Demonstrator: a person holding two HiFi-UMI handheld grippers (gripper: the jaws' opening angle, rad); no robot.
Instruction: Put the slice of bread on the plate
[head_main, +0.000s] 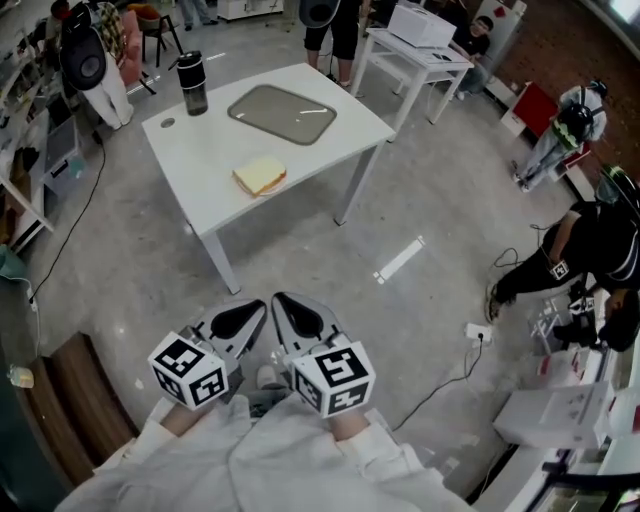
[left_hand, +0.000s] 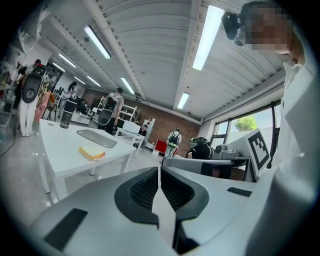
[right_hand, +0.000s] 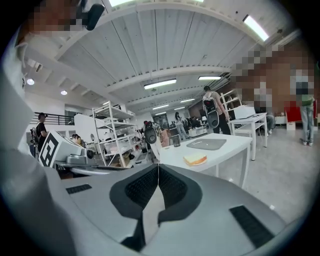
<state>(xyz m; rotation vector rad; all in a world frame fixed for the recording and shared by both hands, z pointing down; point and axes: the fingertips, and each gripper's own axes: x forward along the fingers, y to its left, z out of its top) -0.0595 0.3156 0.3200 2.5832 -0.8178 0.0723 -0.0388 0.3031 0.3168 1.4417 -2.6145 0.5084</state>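
Head view shows bread (head_main: 260, 176) near table (head_main: 205, 145) edge.

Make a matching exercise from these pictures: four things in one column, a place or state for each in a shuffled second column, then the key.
Things
1. slice of bread
2. plate
3. tumbler
4. left gripper

Places or states
A. dark, upright by the table's far edge
B. fingers together, nothing between them, off the table
C. lying on the bare tabletop near its front edge
D. grey, empty, beyond the bread

Pairs: 1-C, 2-D, 3-A, 4-B
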